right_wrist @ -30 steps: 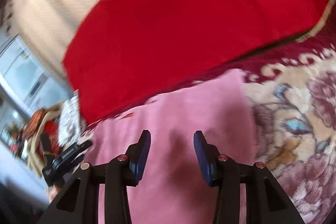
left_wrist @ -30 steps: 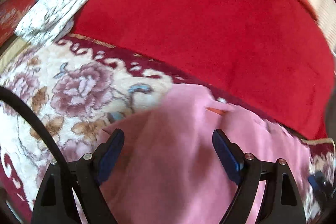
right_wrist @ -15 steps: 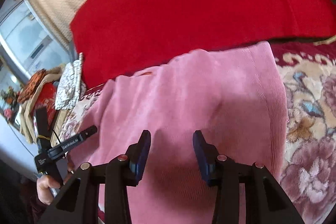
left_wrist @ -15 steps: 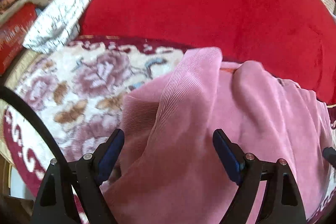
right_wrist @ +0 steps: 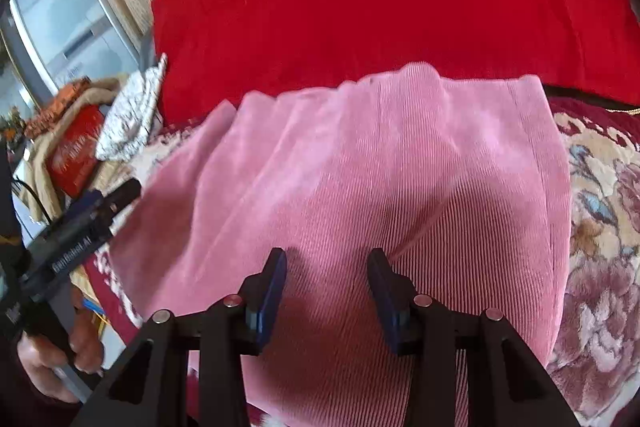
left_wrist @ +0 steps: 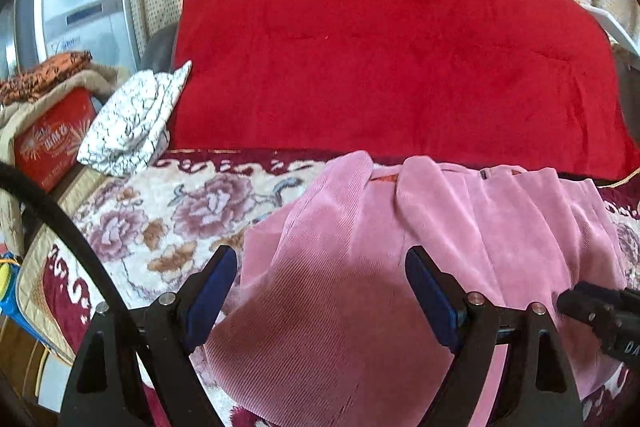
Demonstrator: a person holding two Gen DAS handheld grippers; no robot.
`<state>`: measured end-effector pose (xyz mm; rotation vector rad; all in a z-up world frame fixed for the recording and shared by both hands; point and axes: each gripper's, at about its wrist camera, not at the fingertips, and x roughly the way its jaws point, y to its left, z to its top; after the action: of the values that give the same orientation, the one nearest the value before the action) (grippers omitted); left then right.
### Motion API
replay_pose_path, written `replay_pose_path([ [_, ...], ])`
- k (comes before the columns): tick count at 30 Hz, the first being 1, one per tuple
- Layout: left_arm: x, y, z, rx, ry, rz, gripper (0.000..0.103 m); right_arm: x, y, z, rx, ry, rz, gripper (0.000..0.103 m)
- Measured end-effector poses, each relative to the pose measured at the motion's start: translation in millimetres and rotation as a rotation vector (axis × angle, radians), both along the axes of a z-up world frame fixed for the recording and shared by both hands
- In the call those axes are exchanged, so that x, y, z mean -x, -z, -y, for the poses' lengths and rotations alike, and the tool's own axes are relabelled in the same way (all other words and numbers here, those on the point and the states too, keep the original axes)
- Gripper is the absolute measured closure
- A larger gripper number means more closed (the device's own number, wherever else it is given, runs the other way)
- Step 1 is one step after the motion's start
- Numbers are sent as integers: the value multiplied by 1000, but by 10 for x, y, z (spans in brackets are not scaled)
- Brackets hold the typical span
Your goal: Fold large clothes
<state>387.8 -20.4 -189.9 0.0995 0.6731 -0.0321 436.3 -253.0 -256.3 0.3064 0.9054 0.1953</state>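
The pink corduroy garment (left_wrist: pixel 360 267) lies rumpled on the flowered bedspread (left_wrist: pixel 192 211), in front of the red quilt (left_wrist: pixel 380 67), with loose ridges and no finished fold visible; folding appears barely begun. Both the left tongs (left_wrist: pixel 320 287) and the right tongs (right_wrist: pixel 326 283) hang spread over the cloth, pinching nothing.

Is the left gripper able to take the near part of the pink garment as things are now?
Probably yes. The left gripper has its jaws wide open right over the pink garment, with nothing between them and the cloth. The right gripper hovers further along, not blocking.
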Motion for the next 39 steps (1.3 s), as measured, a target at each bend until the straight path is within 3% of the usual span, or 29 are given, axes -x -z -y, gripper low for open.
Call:
replay_pose_path([
  [6,-19,1,35,-7,5,-4,16,27,-96,101,-33,35,66,57],
  [10,-3,-23,-33,11,-7,9,16,28,-88,148,-55,43,64,57],
  [23,130,-173,-741,125,-235,82,16,-110,104,85,-49,46,3,55],
  [39,249,-196,-1281,146,-413,101,16,-190,133,-19,-27,45,3,55],
])
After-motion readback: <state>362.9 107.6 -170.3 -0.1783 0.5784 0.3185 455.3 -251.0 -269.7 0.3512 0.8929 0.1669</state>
